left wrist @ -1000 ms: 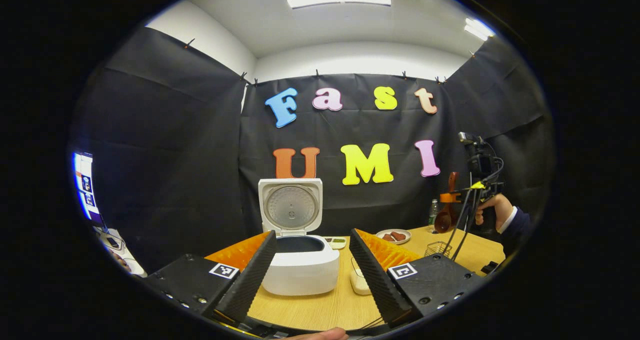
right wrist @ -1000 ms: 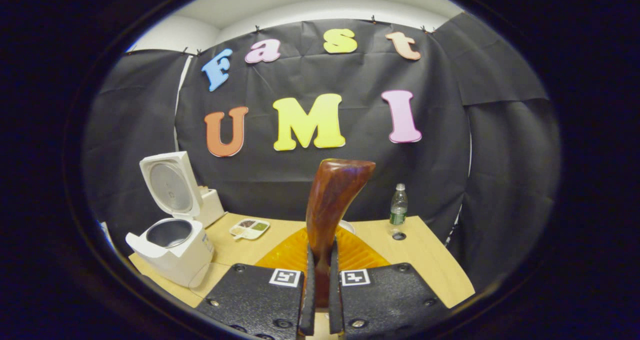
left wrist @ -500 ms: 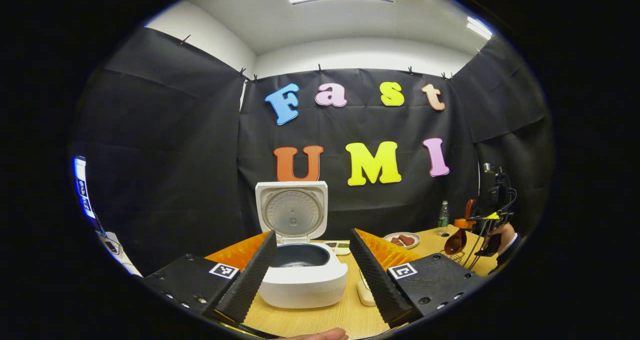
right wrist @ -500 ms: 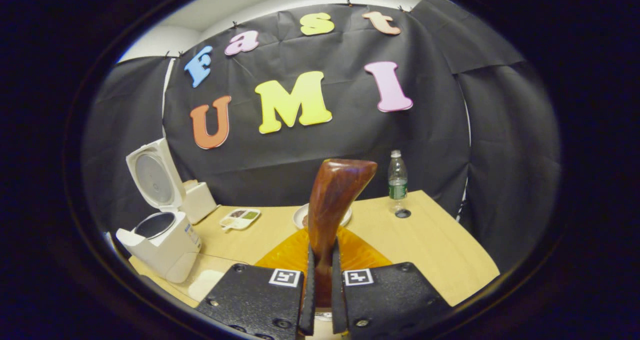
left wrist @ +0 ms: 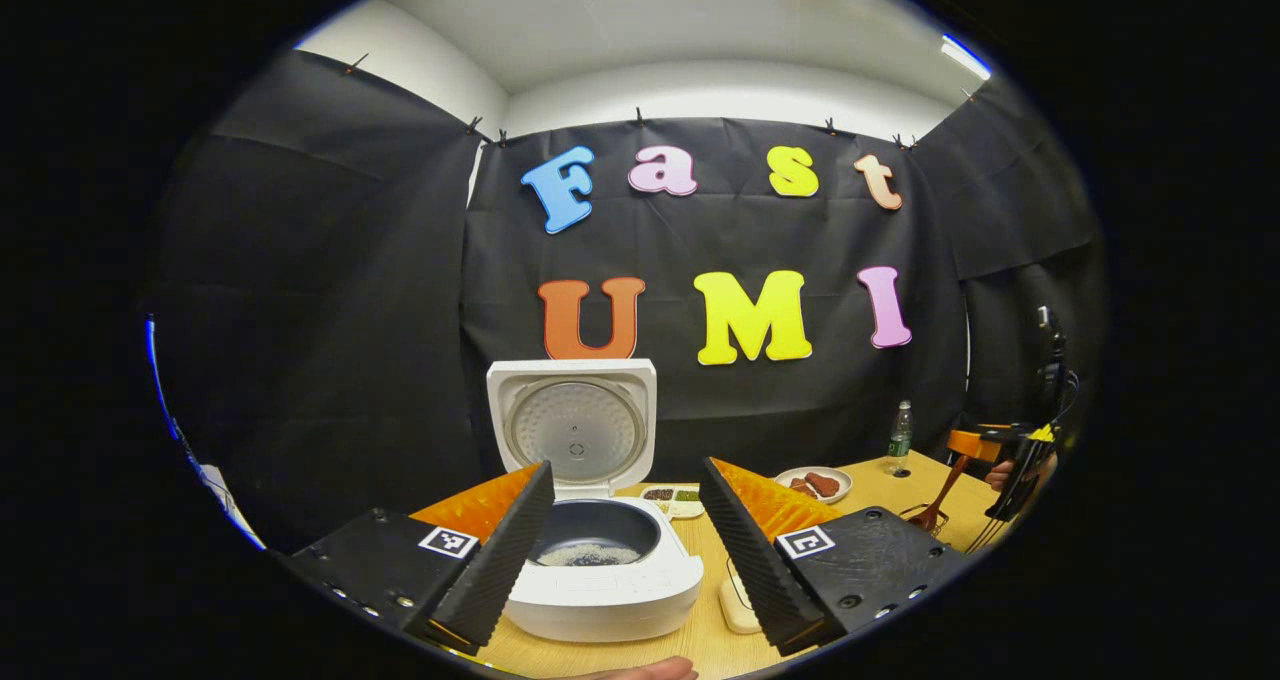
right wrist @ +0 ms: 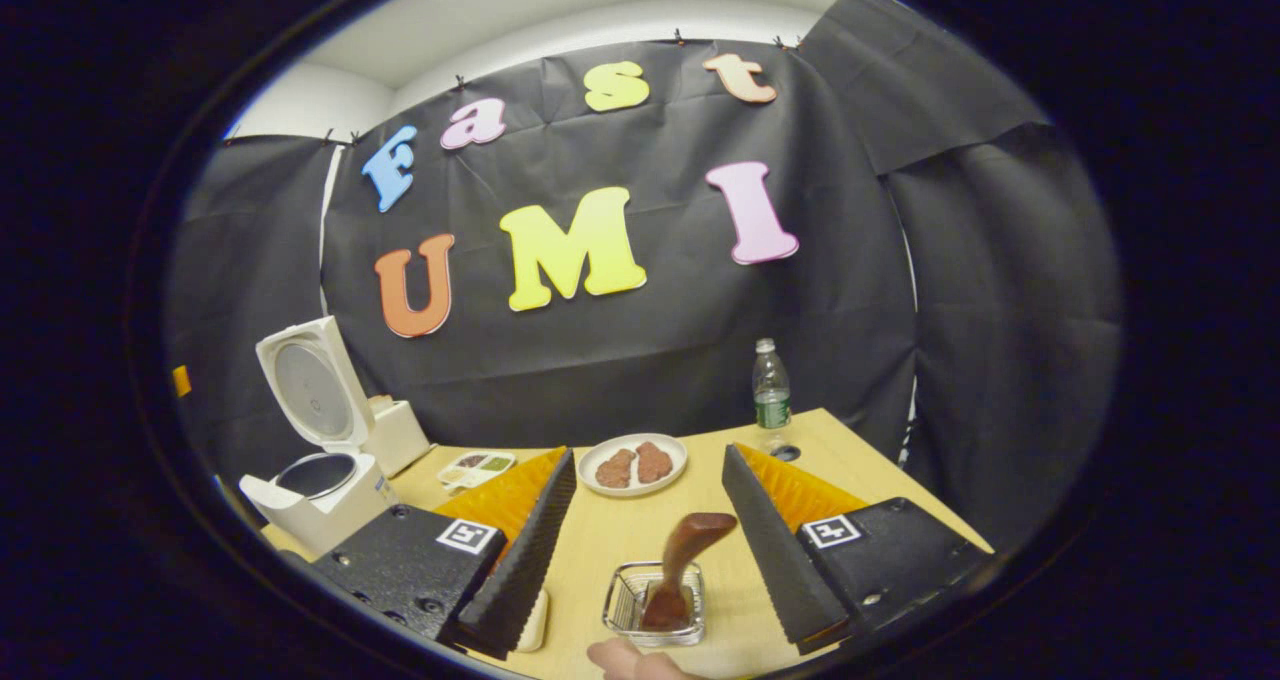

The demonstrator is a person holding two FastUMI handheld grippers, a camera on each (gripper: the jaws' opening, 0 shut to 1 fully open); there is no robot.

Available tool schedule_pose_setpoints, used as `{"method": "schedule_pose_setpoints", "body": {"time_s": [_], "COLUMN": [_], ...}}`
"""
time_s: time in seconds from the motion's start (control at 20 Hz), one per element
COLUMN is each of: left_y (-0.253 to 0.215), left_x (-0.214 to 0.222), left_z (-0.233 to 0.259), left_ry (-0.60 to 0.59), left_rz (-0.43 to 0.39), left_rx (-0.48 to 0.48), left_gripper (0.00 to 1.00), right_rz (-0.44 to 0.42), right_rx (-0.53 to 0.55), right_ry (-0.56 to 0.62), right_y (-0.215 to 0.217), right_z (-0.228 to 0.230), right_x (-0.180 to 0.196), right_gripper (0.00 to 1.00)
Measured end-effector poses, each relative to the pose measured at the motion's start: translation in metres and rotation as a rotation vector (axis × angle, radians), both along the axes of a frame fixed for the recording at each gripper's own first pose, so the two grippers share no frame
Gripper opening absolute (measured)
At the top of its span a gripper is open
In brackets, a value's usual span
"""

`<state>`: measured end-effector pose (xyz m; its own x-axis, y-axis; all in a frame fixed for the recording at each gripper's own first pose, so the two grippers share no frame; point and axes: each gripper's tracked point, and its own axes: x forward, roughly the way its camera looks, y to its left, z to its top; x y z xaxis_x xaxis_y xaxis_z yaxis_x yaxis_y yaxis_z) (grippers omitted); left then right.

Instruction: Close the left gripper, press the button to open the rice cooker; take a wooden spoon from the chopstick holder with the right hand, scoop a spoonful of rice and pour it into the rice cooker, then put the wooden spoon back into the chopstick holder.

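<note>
In the right gripper view, the right gripper (right wrist: 640,540) has its fingers spread wide apart and grips nothing. Between them, just ahead of the tips, the dark brown wooden spoon (right wrist: 681,568) stands in the small clear wire-mesh chopstick holder (right wrist: 625,605) on the light wooden table (right wrist: 850,490). The spoon's long axis runs steeply upward; its handle end leans up and to the right, toward the right finger, and its lower end sits inside the holder. Beyond the fingers lies a white round plate with two brown pieces (right wrist: 632,464). A clear plastic bottle with a green label (right wrist: 769,398) stands farther right; its label cannot be read.

In the left gripper view, the left gripper (left wrist: 625,530) is likewise open. The white rice cooker (left wrist: 600,570) sits between and just beyond its fingers, lid raised upright, with pale grains in the dark inner pot. The spoon (left wrist: 940,500) shows far to the right, handle tilted up and right.
</note>
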<state>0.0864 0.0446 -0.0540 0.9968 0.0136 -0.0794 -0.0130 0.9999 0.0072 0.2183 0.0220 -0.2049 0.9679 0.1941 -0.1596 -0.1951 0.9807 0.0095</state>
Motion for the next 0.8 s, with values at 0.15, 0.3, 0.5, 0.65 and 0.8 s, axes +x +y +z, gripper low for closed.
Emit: {"method": "schedule_pose_setpoints", "body": {"time_s": [0.15,0.3,0.5,0.65,0.8], "left_y": [0.006,0.012,0.014,0.014,0.015], "left_x": [0.02,0.039,0.063,0.084,0.112], "left_z": [0.005,0.018,0.033,0.053,0.069], "left_ry": [0.018,0.007,0.014,0.004,-0.006], "left_rz": [-0.001,0.003,-0.001,-0.011,-0.015], "left_rx": [-0.016,-0.006,0.011,0.018,0.055], "left_gripper": [0.93,0.93,0.93,0.93,0.93], "right_rz": [-0.014,-0.002,0.013,0.041,0.061], "right_rx": [-0.036,-0.047,-0.098,-0.067,-0.041], "right_ry": [-0.029,-0.058,-0.089,-0.127,-0.149], "right_y": [-0.005,-0.001,0.002,0.01,0.014], "right_z": [0.016,0.032,0.051,0.068,0.075], "right_x": [-0.02,-0.04,-0.068,-0.087,-0.099], "right_gripper": [0.96,0.96,0.96,0.95,0.96]}}
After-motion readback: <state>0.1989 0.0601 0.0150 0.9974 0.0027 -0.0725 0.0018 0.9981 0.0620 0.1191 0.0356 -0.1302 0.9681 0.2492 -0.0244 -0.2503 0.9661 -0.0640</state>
